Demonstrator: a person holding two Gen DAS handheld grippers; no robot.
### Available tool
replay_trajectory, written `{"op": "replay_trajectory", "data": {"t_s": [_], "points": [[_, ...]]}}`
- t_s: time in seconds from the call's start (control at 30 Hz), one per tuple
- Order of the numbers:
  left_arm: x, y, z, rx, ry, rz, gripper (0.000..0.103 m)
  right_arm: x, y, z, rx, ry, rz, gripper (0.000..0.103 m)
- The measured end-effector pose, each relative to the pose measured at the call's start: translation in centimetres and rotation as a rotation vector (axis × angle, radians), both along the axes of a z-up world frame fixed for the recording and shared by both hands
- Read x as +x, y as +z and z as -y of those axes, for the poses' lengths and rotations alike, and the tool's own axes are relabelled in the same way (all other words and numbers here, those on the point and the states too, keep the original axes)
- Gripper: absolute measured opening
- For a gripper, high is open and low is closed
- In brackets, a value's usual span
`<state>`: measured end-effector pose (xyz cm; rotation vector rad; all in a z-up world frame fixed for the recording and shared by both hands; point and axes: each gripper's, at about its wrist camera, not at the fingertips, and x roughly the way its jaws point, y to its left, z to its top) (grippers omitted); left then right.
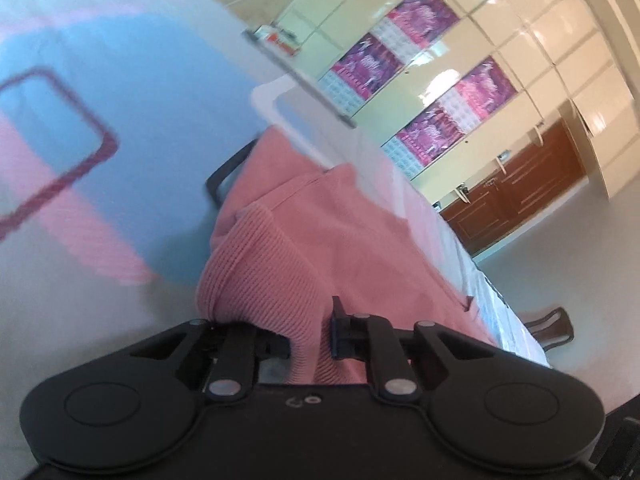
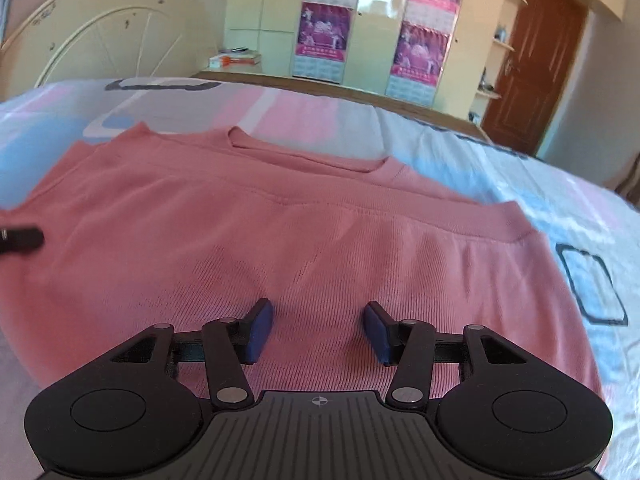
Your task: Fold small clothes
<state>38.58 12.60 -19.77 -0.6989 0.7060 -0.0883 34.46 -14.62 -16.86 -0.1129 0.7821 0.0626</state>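
The ribbed knit top (image 2: 280, 248) was dusty pink, the bedsheet (image 2: 560, 200) pale blue, pink and white with dark squares, and the tool pads (image 2: 260, 332) blue.

- The sweater (image 2: 280, 240) lies spread on the bedsheet (image 2: 520, 184), filling the centre and lower half of the right wrist view.
- Its neckline sits toward the upper centre of that frame; a hem band runs across the right centre, folded over the body.
- The right gripper (image 2: 318, 330) sits at lower centre, over the sweater, fingers apart with cloth between them.
- The left gripper's tip enters at the left edge, on the sweater's side.
- In the left wrist view, the left gripper (image 1: 310, 340) at lower centre has a fold of sweater (image 1: 280, 264) between its fingers.
- The headboard (image 2: 100, 36) stands upper left, behind the bed.
- The wardrobe (image 2: 376, 20) stands upper centre; the door (image 2: 536, 64) upper right.
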Motion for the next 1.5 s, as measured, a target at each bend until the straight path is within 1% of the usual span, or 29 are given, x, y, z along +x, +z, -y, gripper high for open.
{"op": "replay_trajectory", "data": {"t_s": [0.07, 0.13, 0.2, 0.23, 0.3, 0.4, 0.47, 0.53, 0.57, 0.63, 0.67, 0.7, 0.73, 0.77, 0.8, 0.83, 0.87, 0.9, 0.97, 1.0, 1.07, 1.13, 1.27, 1.33, 1.4, 1.43, 1.47, 1.5], "points": [[0.0, 1.7, 1.2, 0.055, -0.031, 0.042, 0.013, 0.0, -0.1, 0.5, 0.021, 0.006, -0.001, 0.052], [0.4, 3.8, 3.1, 0.128, -0.089, 0.091, 0.012, -0.1, -0.2, 0.7, 0.027, 0.021, 0.001, 0.053], [0.6, 6.0, 5.8, 0.209, -0.152, 0.148, 0.012, -0.2, 0.0, 1.3, 0.061, 0.033, 0.002, 0.057], [0.8, 7.0, 7.3, 0.241, -0.186, 0.172, 0.012, -0.2, 0.1, 1.7, 0.088, 0.039, 0.001, 0.057], [1.1, 8.8, 10.8, 0.288, -0.26, 0.215, 0.012, -0.4, 0.8, 3.2, 0.178, 0.039, 0.01, 0.057], [1.4, 10.5, 17.7, 0.352, -0.416, 0.28, 0.012, -1.4, 2.2, 7.1, 0.293, -0.016, 0.044, 0.057], [1.2, 10.3, 22.4, 0.374, -0.518, 0.301, 0.012, -2.4, 2.9, 10.5, 0.339, -0.06, 0.057, 0.057], [0.8, 9.2, 27.1, 0.393, -0.622, 0.3, 0.012, -3.7, 3.3, 14.2, 0.364, -0.119, 0.061, 0.058], [0.4, 8.3, 29.3, 0.399, -0.668, 0.29, 0.012, -4.5, 3.3, 16.3, 0.373, -0.157, 0.061, 0.057], [-0.1, 6.0, 32.5, 0.41, -0.746, 0.246, 0.012, -5.9, 3.1, 19.8, 0.393, -0.215, 0.045, 0.058], [-0.5, 4.6, 34.0, 0.439, -0.785, 0.214, 0.013, -6.6, 2.8, 21.3, 0.398, -0.238, 0.037, 0.058], [-1.0, 3.1, 35.4, 0.481, -0.828, 0.16, 0.018, -7.4, 2.6, 22.8, 0.397, -0.261, 0.03, 0.058], [-1.5, 2.0, 36.0, 0.504, -0.848, 0.132, 0.021, -8.0, 2.6, 23.8, 0.4, -0.274, 0.03, 0.058], [-2.4, 1.8, 36.2, 0.512, -0.858, 0.147, 0.028, -8.6, 2.8, 24.9, 0.419, -0.284, 0.033, 0.058], [-3.2, 2.0, 36.1, 0.518, -0.871, 0.161, 0.043, -9.1, 3.0, 25.8, 0.452, -0.286, 0.042, 0.058], [-3.7, 2.2, 35.9, 0.511, -0.888, 0.163, 0.054, -9.3, 3.5, 26.3, 0.476, -0.283, 0.05, 0.058], [-4.1, 2.5, 35.4, 0.498, -0.894, 0.166, 0.073, -9.3, 3.9, 26.5, 0.495, -0.27, 0.057, 0.057], [-4.8, 3.0, 34.9, 0.491, -0.884, 0.178, 0.075, -9.1, 4.3, 26.5, 0.514, -0.247, 0.064, 0.057], [-5.4, 4.0, 33.5, 0.485, -0.854, 0.186, 0.073, -8.2, 5.0, 26.0, 0.547, -0.203, 0.067, 0.057], [-5.5, 4.6, 32.5, 0.479, -0.813, 0.188, 0.073, -7.5, 5.1, 25.4, 0.56, -0.181, 0.06, 0.057], [-4.8, 5.6, 30.4, 0.466, -0.713, 0.195, 0.073, -6.3, 4.8, 24.2, 0.58, -0.131, 0.038, 0.057], [-3.4, 6.3, 27.6, 0.455, -0.584, 0.179, 0.074, -4.6, 4.0, 23.1, 0.589, -0.095, -0.003, 0.057], [1.0, 6.1, 23.9, 0.434, -0.422, 0.09, 0.074, -2.0, 2.4, 21.8, 0.58, -0.094, -0.049, 0.057], [2.9, 5.2, 22.7, 0.387, -0.379, 0.026, 0.073, -0.4, 1.3, 22.1, 0.599, -0.077, -0.068, 0.057], [4.3, 4.1, 22.2, 0.348, -0.351, -0.01, 0.072, 0.5, 0.6, 22.1, 0.626, -0.058, -0.098, 0.056], [5.2, 3.7, 22.0, 0.342, -0.342, -0.02, 0.072, 0.9, 0.2, 22.2, 0.637, -0.058, -0.108, 0.053], [5.8, 3.2, 22.0, 0.331, -0.336, -0.028, 0.072, 1.1, 0.1, 22.3, 0.654, -0.056, -0.115, 0.036], [5.7, 2.9, 21.8, 0.325, -0.328, -0.033, 0.073, 1.3, 0.0, 22.5, 0.672, -0.046, -0.129, 0.017]]}}
